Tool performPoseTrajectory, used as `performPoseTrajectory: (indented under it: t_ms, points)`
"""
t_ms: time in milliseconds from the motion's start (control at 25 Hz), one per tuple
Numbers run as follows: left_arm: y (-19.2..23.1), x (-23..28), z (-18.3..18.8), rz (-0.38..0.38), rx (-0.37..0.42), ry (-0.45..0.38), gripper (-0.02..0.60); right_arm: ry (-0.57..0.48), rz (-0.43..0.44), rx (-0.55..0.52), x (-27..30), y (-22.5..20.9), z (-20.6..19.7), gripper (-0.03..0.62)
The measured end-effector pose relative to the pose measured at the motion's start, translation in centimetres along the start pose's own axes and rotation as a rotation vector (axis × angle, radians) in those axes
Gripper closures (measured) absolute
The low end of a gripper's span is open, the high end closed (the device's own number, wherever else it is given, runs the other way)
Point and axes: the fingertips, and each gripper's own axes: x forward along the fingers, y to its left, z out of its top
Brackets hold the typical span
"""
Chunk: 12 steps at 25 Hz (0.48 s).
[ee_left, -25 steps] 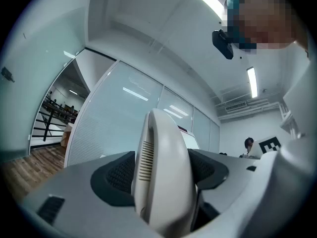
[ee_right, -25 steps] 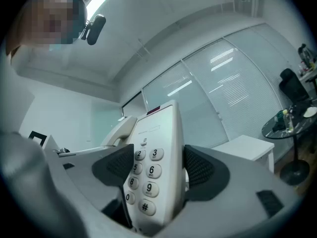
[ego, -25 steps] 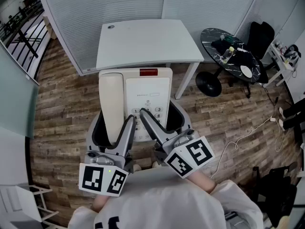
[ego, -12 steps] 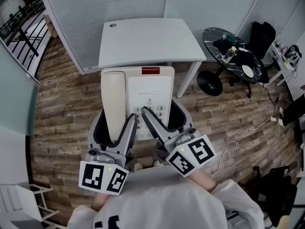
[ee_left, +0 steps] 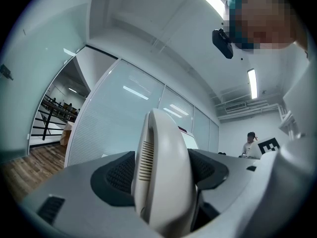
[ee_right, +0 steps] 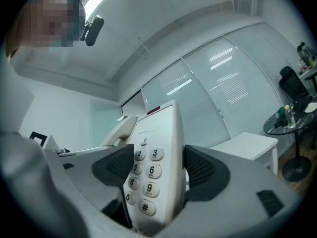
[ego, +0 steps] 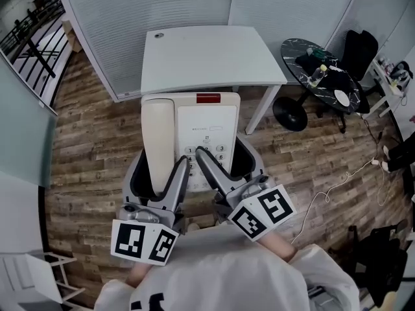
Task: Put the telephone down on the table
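Seen from the head, a white rectangular table (ego: 207, 57) stands ahead on a wood-plank floor (ego: 84, 148). On its near side a cream push-button desk telephone (ego: 209, 118) is held up in the air over the floor, not yet on the table.

To the left, the left gripper (ego: 155, 173) is clamped across the near end of the cream handset (ego: 157, 138), which lies in its cradle along the telephone's left edge. Just to the right, the right gripper (ego: 227, 164) is clamped across the keypad half of the body. Both grip the end farthest from the table.

The telephone's long axis points away from the person, straight at the table. Its far end, marked by a small red strip (ego: 208, 98), meets the table's near edge in this view. So the table lies ahead of the jaws, past the telephone's far end, and neither gripper looks nearer to it.

The head view shows this line-up but not height. The left gripper view shows only the handset edge-on, pressed between dark ribbed pads (ee_left: 116, 175). The right gripper view shows the number keys (ee_right: 148, 175) between its pads, with the table lower and beyond, to the right.
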Motion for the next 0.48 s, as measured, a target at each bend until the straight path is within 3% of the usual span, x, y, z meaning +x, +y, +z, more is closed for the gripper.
performPoseTrajectory:
  t_ms: [480]
  points:
    - [2.7,2.2,-1.1,-0.030,-0.010,0.030,0.250,0.005,-0.039,0.009,2.6,-1.2,-1.7,0.267]
